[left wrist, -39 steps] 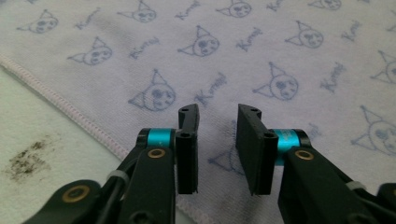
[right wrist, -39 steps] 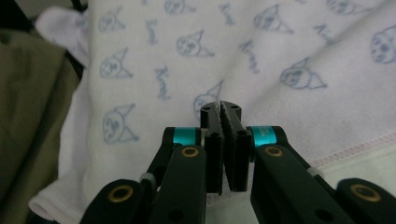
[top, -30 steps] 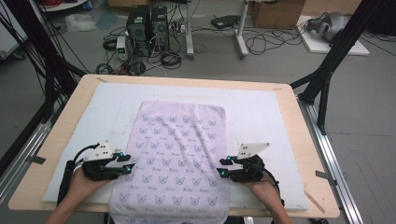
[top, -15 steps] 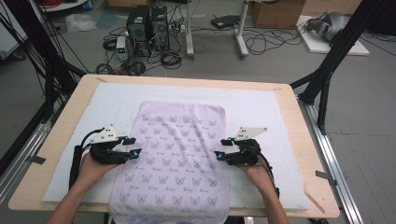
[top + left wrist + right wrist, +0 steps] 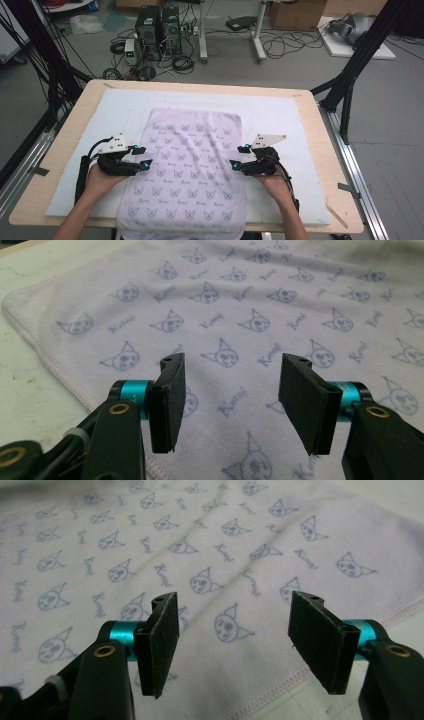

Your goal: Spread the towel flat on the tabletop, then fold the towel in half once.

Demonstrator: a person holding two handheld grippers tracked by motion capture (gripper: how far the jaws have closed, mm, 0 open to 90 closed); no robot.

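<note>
A pale lilac towel [image 5: 192, 160] printed with small blue cat faces lies flat down the middle of the table, its near end hanging over the front edge. My left gripper [image 5: 141, 157] hovers open over the towel's left edge; its own view has the towel [image 5: 240, 305] between and beyond the jaws, hem at lower left. My right gripper [image 5: 240, 156] is open over the towel's right edge, with the towel [image 5: 165, 555] under the jaws and the stitched hem at lower right. Neither gripper [image 5: 230, 390] [image 5: 232, 635] holds anything.
A white foam mat [image 5: 280, 115] covers the wooden table [image 5: 320, 130] under the towel. Beyond the far edge, computer towers [image 5: 157, 25], cables and boxes sit on the floor. Black frame legs stand at the left and right of the table.
Both grippers have moved forward and inward from the table's front, from beside the towel to over its left and right edges. The towel has not shifted.
</note>
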